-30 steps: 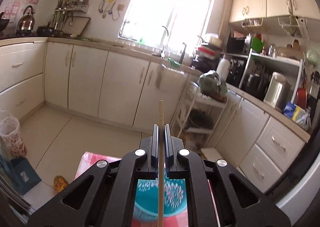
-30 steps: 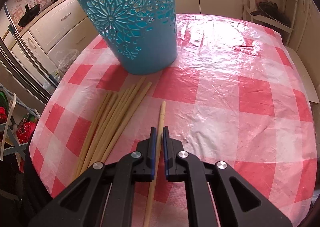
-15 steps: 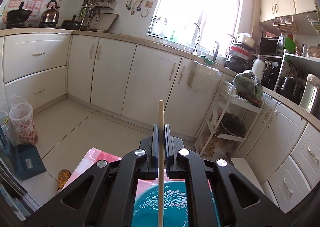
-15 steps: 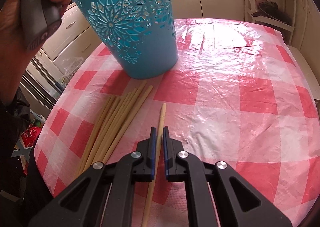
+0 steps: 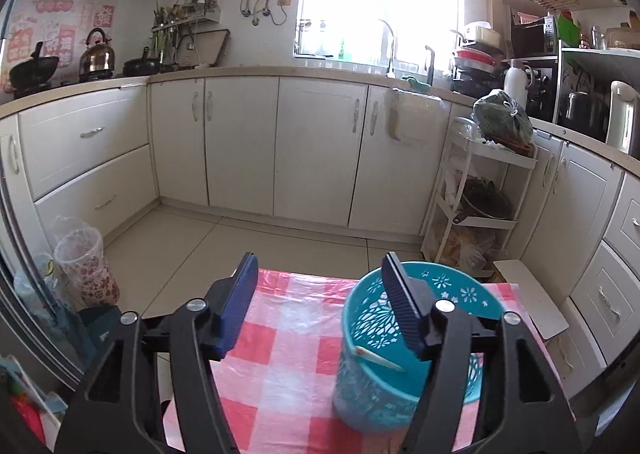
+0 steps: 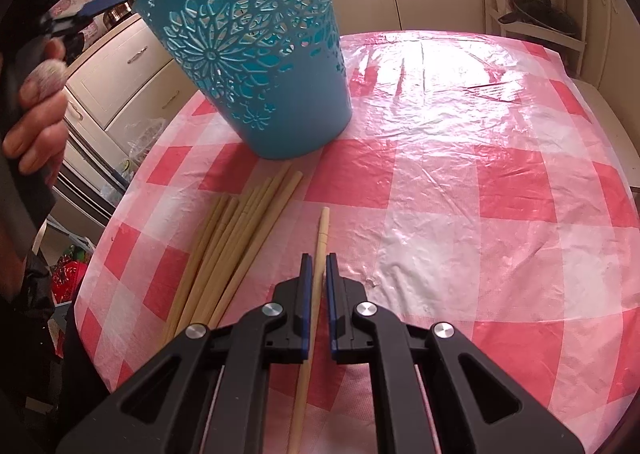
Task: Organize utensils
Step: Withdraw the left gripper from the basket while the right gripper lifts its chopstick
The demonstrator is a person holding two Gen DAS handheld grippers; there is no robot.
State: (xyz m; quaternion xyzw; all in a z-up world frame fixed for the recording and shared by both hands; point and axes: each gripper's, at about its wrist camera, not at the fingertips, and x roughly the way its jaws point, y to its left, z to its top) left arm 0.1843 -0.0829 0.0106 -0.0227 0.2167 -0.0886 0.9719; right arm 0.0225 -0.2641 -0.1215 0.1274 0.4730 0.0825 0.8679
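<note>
Two grippers: one on each of the person's hands, both over a round table with a red and white checked cover
Left gripper: held above the table's far side and tilted a little downward, its right finger over the mouth of the teal holder; the jaws have just been opening and now stand wide apart with nothing between them
Left hand: seen at the left edge of the right wrist view, fingers wrapped around a dark grip beside the holder
Right gripper: pointed steeply down at the table, jaws closed on a single chopstick that runs lengthwise between the blue pads and sticks out ahead of the tips
Teal holder: plastic cup with cut-out flower pattern, upright on the cover near the table's far left part; one pale chopstick lies slanted inside it, its end against the rim
Loose chopsticks: a bundle of pale wooden sticks lying flat on the cover, fanned slightly, their far ends close to the holder's base and just left of the held stick
Edges: the table's curved rim falls away just left of the bundle
Open room: the cover's right half is bare, wrinkled and shiny; beyond the table lie floor tiles and cream kitchen cabinets
</note>
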